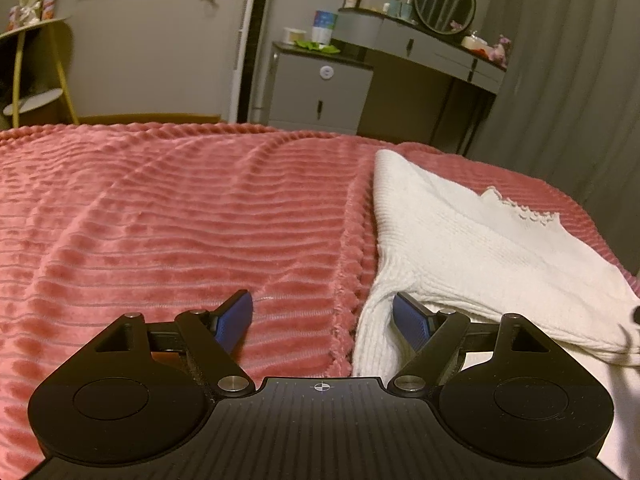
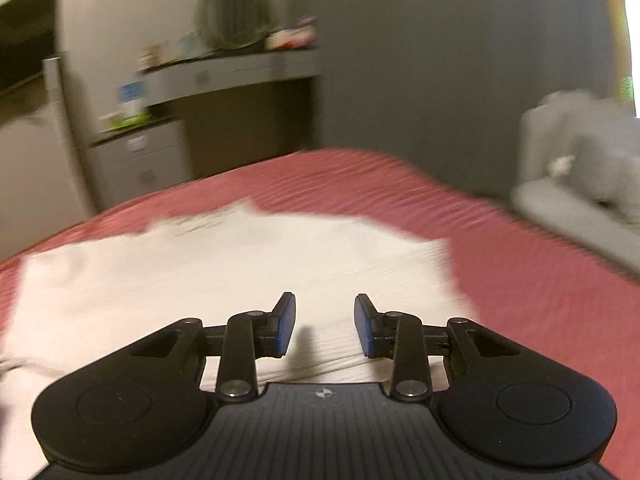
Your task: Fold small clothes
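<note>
Left wrist view showed the left gripper (image 1: 323, 322) low over the bed, its blue pads spread wide and holding nothing, with the left pad above bare pink blanket (image 1: 168, 224) and the right pad (image 1: 412, 322) at or just against a bunched strip of the white knitted garment (image 1: 472, 248). That garment lay on the blanket to the right of the gripper, partly flat and partly humped, with a scalloped edge showing at its far side and a loose fold hanging toward the camera. Right wrist view was badly blurred, which suggested fast motion; the right gripper (image 2: 325, 328) hung over the middle of the garment (image 2: 240, 264) with its pads apart and nothing between them. The main risk, as I judged it, was a poor pinch on the left: with only one pad near the cloth, closing there could catch the ridged blanket along with the knit, or miss the garment's edge altogether, so that a lift would drag the bedding or leave a crooked fold. The knit looked soft and stretchy, so a grip on a single layer might pull it out of shape. On the right, the blur made it impossible to tell how near the pads were to the fabric, and a hurried close over the middle instead of an edge could bunch the piece.
</note>
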`<state>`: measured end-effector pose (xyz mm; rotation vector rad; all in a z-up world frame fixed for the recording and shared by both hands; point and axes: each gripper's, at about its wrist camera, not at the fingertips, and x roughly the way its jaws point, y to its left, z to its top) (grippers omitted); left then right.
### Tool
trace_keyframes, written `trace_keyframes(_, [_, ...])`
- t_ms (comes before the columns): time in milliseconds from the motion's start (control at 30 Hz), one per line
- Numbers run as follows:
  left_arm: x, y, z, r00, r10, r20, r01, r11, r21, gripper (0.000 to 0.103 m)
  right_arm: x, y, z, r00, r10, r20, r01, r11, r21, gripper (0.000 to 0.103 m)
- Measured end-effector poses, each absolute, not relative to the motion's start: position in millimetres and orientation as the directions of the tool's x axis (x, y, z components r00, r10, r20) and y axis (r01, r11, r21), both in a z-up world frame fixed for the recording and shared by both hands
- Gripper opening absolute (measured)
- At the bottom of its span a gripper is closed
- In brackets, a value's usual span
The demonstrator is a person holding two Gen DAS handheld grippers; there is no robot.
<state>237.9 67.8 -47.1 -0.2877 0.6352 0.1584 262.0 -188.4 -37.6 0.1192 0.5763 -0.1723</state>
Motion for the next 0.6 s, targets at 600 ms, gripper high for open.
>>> trace_keyframes(600, [243.2, 77.1, -46.3, 0.805, 0.079, -0.587, -0.263, 0.936, -0.234, 0.086, 244.8, -231.9, -55.1, 0.753, -0.187, -0.631, 0.347, 0.928, 0.139, 0.023])
